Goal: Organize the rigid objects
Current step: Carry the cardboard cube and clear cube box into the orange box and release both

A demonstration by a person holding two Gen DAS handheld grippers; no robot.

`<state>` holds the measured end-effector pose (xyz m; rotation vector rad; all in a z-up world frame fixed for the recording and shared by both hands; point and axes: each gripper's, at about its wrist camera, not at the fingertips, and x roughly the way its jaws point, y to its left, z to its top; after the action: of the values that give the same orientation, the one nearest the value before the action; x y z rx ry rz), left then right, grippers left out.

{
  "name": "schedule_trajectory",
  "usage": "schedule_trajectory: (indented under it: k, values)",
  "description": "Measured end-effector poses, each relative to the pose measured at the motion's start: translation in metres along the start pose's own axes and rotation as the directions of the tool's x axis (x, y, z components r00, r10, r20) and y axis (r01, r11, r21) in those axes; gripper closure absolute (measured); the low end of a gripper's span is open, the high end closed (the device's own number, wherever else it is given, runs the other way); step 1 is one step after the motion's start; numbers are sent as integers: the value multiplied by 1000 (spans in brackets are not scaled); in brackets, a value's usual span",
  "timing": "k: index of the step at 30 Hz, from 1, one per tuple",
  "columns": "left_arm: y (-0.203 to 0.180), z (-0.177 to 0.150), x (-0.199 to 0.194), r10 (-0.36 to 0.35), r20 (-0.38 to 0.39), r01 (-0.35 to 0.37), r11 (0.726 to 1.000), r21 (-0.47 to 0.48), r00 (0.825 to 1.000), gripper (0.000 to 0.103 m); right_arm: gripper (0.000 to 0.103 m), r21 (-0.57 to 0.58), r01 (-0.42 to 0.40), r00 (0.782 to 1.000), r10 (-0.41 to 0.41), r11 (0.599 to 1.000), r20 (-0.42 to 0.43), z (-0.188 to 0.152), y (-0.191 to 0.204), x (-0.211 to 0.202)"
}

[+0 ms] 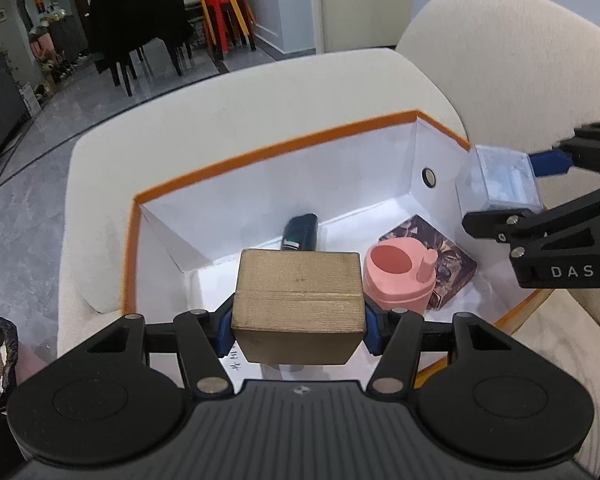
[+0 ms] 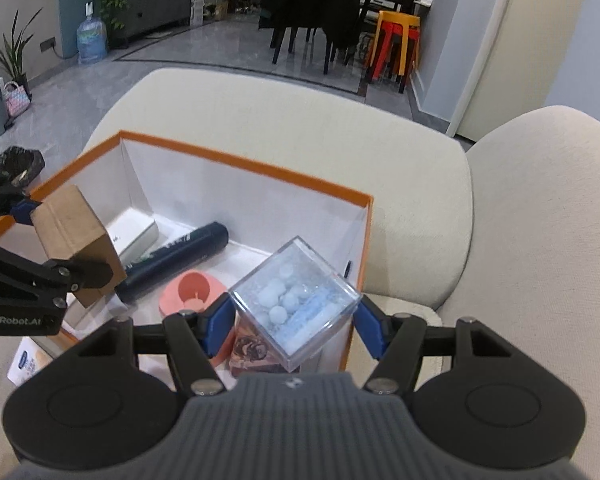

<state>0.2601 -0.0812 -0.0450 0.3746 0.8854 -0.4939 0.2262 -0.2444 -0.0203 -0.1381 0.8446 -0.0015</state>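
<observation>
Your left gripper points steeply down over the near edge of the storage box, its blue pads clamped on the two sides of a tan cardboard box that hangs above the white floor inside. Your right gripper tilts down over the box's right wall, jaws closed on a clear plastic cube with pale blue and white round pieces inside; the cube sits cocked, one corner toward the camera.

The storage box, orange on the outside and rim and white within, rests on a cream sofa. Nearest inside it, just beneath the cube, lies a dark patterned box, with a pink lidded cup standing upright against it, its lid flipped open. Behind the cup a dark bottle lies on its side, and a white carton lies beside it, toward the far left corner.

Outside the storage box, by its near left corner, a white and blue packet lies on the seat cushion.
</observation>
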Motion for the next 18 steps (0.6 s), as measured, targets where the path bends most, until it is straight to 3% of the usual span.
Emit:
schedule_trajectory:
  k: [4,9,14,18]
  values:
    - [-4,1,12,-8,-27,8,1000,-1,1000,36,39,-50,23,1000,-23,998,4,2,5,6]
    - [-4,4,20,-11,-57,11,1000,-4,998,36,39,-83,-11,1000,10,997,-15,8,8,11]
    - [-5,9,31,-17,-95,18,1000,15,995,36,39,-176,-25,995,7,984,-102,9,20,28]
    - [-8,10,46,-15,-137,17,1000,14,990,36,39,-177,-53,984,21,983,-177,10,22,44]
